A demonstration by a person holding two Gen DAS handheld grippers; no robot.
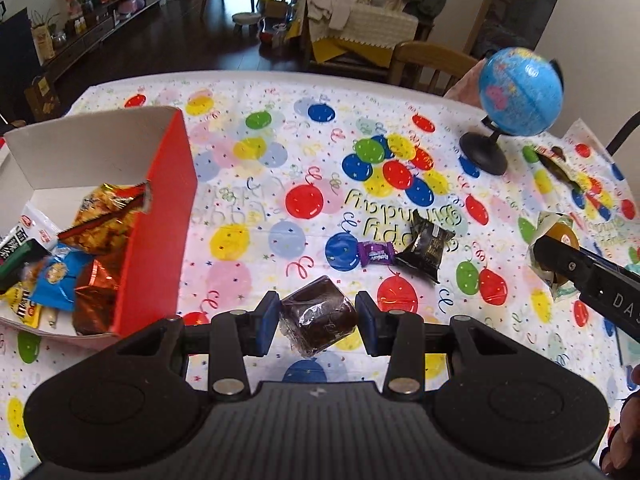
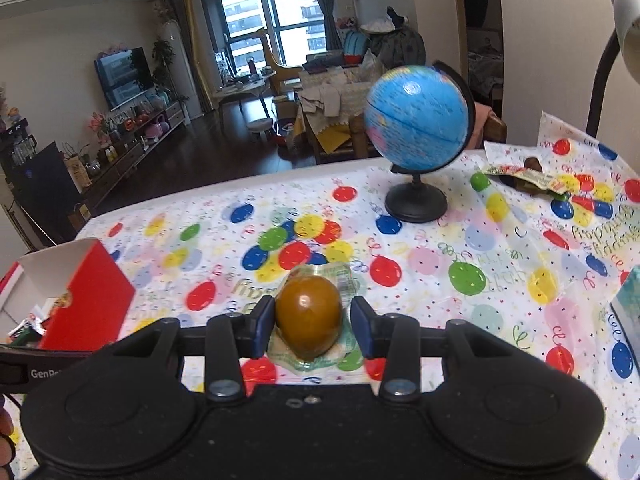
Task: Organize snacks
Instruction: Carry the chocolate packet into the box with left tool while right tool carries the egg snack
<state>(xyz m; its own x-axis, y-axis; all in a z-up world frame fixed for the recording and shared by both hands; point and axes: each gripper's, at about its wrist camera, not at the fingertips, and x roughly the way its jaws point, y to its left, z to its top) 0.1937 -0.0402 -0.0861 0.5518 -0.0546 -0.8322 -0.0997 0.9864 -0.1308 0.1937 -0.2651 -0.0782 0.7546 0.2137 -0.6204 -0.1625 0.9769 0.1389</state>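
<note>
My left gripper (image 1: 316,322) has its jaws around a dark brown cake in clear wrap (image 1: 320,318); both pads sit at its sides. A red box (image 1: 160,232) with several snack packs inside stands to its left. A purple candy (image 1: 376,258) and a black packet (image 1: 426,246) lie on the table beyond it. My right gripper (image 2: 312,322) has its jaws around a brown egg in clear wrap (image 2: 308,318); the left pad touches it and a small gap shows at the right pad. The egg also shows in the left wrist view (image 1: 554,248).
A blue globe on a black stand (image 2: 418,120) stands at the far right of the balloon tablecloth (image 2: 440,264). Another wrapped snack (image 2: 524,176) lies behind it. A pale box edge (image 2: 630,304) sits at the right. A wooden chair (image 1: 428,64) stands beyond the table.
</note>
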